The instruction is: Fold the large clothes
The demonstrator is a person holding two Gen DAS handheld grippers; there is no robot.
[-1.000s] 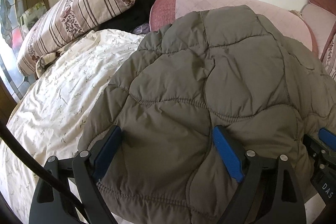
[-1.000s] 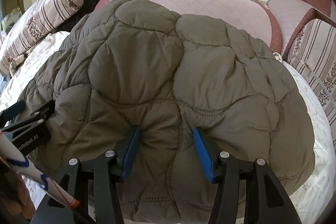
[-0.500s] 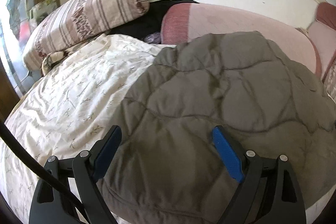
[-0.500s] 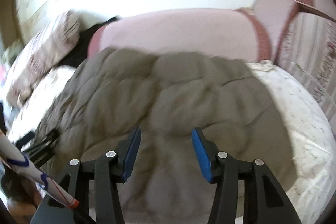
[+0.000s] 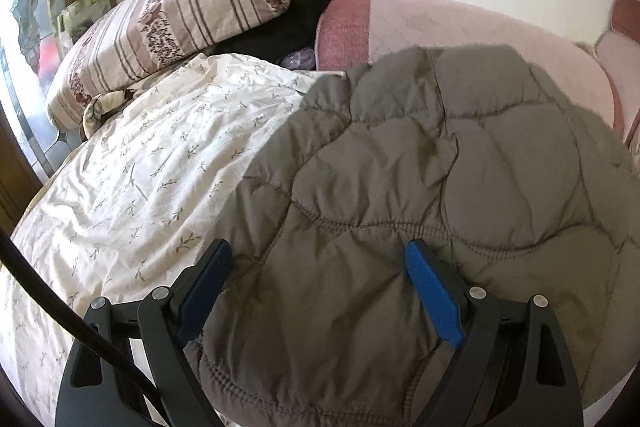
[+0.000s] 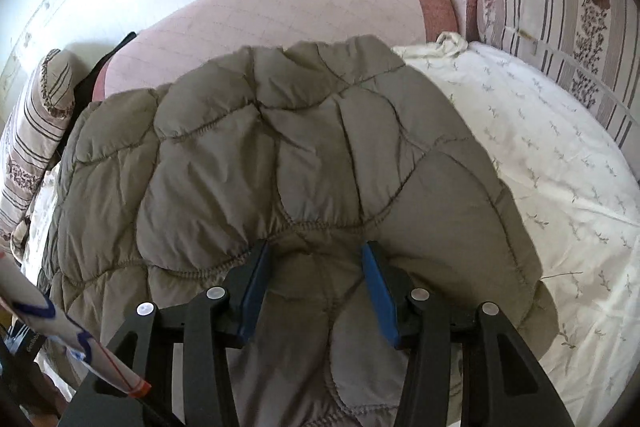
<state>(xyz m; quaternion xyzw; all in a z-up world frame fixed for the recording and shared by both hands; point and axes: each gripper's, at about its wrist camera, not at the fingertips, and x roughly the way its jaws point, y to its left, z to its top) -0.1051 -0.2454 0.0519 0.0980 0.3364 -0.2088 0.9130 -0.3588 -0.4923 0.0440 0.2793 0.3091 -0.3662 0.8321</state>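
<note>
A large grey-brown quilted jacket (image 5: 440, 167) lies spread on a bed with a white floral sheet (image 5: 140, 167); it also shows in the right wrist view (image 6: 260, 155). My left gripper (image 5: 320, 259) is open, its blue pads (image 5: 432, 291) wide apart over the jacket's near edge. My right gripper (image 6: 314, 259) has its pads (image 6: 378, 291) closer together, with a raised fold of the jacket's near part between them. Whether the pads press the cloth is not clear.
A pink padded headboard (image 6: 280, 11) runs behind the jacket. Striped bolster pillows lie at the far left (image 5: 176, 27) and the far right (image 6: 560, 7). Dark clothing (image 5: 296, 15) sits between pillow and headboard. The white sheet (image 6: 560, 167) shows right of the jacket.
Both grippers have pulled back and the views have swung; more of the white sheet shows on each side of the jacket. The right gripper's pads stand a little closer together.
</note>
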